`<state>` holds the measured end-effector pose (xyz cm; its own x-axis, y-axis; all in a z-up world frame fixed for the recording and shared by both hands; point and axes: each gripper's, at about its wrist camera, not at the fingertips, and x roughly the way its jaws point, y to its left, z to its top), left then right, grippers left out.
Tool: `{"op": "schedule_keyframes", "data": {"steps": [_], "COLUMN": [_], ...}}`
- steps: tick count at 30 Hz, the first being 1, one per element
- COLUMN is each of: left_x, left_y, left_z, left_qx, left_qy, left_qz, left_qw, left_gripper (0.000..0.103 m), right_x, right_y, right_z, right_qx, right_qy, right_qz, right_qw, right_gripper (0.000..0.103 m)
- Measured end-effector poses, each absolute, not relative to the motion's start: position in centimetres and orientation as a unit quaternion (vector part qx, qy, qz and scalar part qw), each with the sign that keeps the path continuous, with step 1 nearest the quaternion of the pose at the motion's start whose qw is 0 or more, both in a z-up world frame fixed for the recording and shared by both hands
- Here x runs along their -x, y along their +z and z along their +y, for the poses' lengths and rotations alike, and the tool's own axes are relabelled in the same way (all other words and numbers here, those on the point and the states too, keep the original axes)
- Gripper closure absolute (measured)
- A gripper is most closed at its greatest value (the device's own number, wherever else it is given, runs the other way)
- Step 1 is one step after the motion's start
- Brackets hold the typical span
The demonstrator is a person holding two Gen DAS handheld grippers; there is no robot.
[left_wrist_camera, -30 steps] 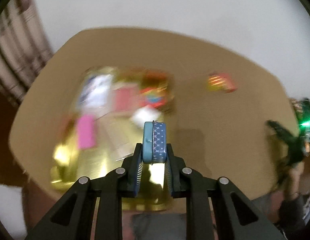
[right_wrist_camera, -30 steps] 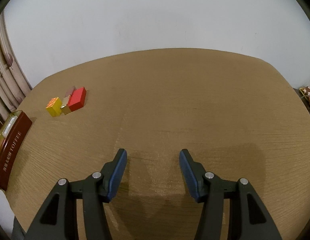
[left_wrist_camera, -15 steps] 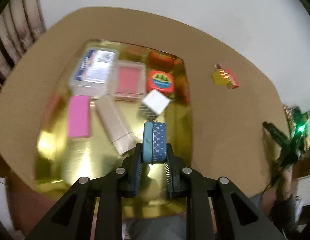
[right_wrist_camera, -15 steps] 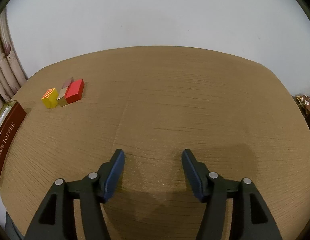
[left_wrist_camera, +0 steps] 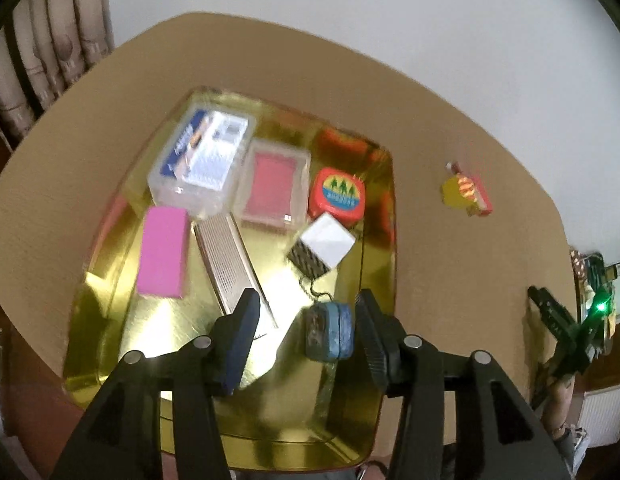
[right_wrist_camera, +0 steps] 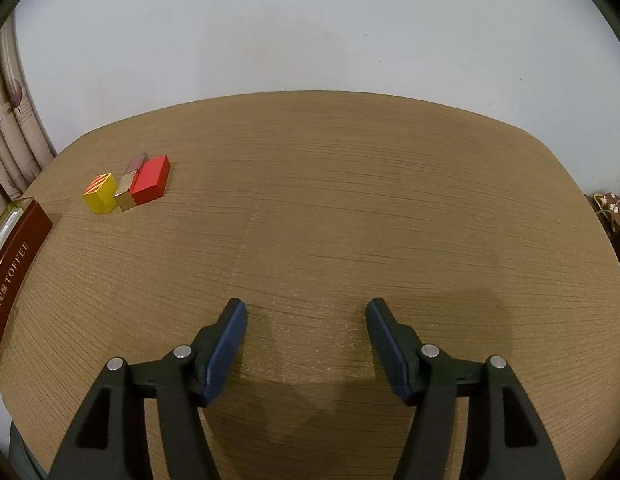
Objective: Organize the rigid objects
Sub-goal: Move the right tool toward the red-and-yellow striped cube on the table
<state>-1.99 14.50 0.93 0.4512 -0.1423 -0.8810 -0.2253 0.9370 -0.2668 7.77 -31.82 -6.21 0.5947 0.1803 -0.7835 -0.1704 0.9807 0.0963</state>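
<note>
Left claw (left_wrist_camera: 305,330) opening, releasing blue tin (left_wrist_camera: 330,332) between jaws onto tray (left_wrist_camera: 384,240); right claw (right_wrist_camera: 305,342) opening, empty, over bare counter (right_wrist_camera: 350,208).

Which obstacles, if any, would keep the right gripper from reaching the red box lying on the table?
Probably none. The right gripper has nothing between its opening jaws, and only bare table lies before the red box, though a gold block touches its side.

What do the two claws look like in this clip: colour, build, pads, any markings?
Both match: the left claw and right claw have matte black angular frames with triangular cut-outs and round silver pins at the joints. Each finger ends in a dark blue pad; the left claw's right-hand pad shows ribbing. No cables, labels or sleeves are visible.
</note>
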Motion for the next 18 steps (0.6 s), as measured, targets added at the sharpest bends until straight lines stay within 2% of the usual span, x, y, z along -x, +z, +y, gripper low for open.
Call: {"op": "schedule_keyframes", "data": {"steps": [8,18], "left_x": [6.0,12.6], "left_y": [3.1,3.5], "left_z": [14.5,11.0], "left_qx": [0.157,0.085], "left_qy": [0.042,0.080], "left_qz": [0.490,0.442], "left_qw": [0.856,0.889], "left_gripper": [0.056,0.048], "right_x": [-7.5,-7.8], "right_y": [-6.2,-4.0], "right_z": [-32.0,-28.9], "right_qx": [-0.003,-0.001], "right_qy": [0.097,0.157], "right_qz": [0.440,0.424], "right_qw": [0.893,0.892], "right_gripper": [0.038,0.038]}}
